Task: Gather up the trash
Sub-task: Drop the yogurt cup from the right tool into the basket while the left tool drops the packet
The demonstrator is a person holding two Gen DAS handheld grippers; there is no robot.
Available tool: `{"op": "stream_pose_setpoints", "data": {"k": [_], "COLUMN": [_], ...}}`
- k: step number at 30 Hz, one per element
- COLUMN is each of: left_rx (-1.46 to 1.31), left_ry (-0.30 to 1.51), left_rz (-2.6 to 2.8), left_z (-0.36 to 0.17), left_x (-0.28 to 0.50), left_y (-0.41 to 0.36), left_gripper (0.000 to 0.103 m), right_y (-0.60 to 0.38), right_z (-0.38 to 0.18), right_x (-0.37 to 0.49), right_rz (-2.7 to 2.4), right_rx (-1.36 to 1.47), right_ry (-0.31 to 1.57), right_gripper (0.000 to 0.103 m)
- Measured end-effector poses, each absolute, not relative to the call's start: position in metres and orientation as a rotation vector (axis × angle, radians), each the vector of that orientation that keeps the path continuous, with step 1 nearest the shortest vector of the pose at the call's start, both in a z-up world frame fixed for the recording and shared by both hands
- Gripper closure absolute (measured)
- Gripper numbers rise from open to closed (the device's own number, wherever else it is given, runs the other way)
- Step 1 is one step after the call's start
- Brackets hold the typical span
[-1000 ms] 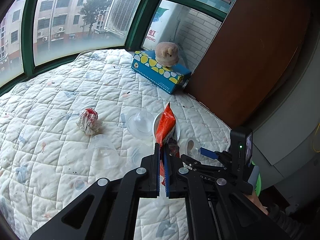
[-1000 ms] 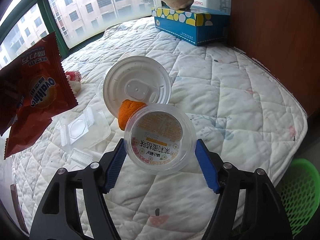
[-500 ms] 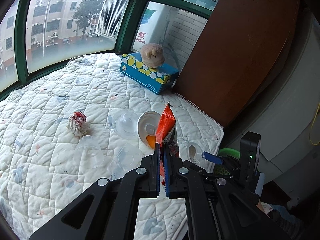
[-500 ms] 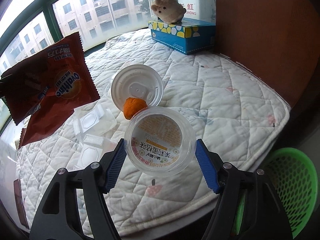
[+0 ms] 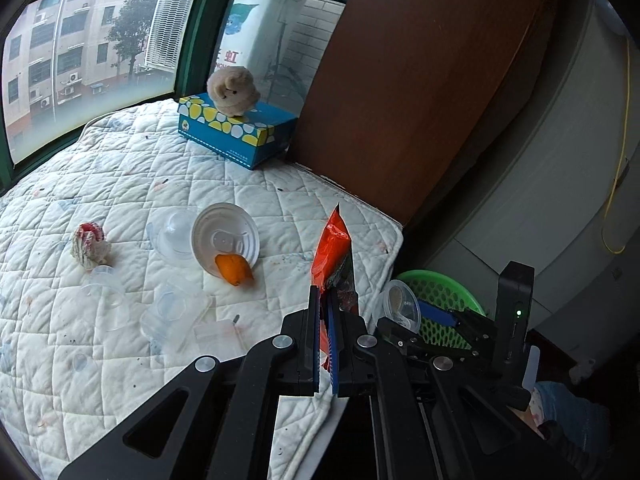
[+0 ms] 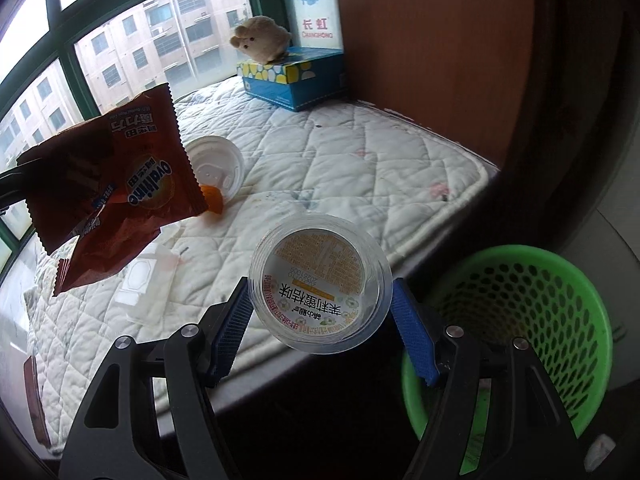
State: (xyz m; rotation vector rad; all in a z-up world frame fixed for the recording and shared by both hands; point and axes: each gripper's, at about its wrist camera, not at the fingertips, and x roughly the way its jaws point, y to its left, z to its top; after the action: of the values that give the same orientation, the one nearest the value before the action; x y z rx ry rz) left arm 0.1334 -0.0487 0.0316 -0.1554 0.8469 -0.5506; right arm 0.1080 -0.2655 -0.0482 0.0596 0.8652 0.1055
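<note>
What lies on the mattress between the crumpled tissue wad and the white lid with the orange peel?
In the left wrist view, a clear plastic dome cup lies between the tissue wad and the white lid.

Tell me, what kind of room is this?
Probably a bedroom or a window nook in a flat. There's a quilted white mattress under a big green-framed window that looks onto apartment blocks, and a plush toy sits on a tissue box.
</note>
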Motion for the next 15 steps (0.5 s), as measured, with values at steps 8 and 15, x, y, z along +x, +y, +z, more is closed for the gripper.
{"op": "stream_pose_setpoints", "data": {"k": [8, 15], "left_rx": [-0.113, -0.07], "left_ry": [0.884, 0.925], "left_rz": [-0.632, -0.686], "left_z": [0.024, 0.015], "left_x": [0.127, 0.125], "left_y": [-0.102, -0.146], "left_gripper": [0.099, 0.099], "right_y": [-0.341, -0.396], "right_z": [-0.06, -0.073], "right_x": [0.079, 0.061], "right_rz": [-0.035, -0.147], "right_rx": [0.113, 0.153], "right_ry": [0.892, 0.92], "right_gripper": [0.033, 0.028]}}
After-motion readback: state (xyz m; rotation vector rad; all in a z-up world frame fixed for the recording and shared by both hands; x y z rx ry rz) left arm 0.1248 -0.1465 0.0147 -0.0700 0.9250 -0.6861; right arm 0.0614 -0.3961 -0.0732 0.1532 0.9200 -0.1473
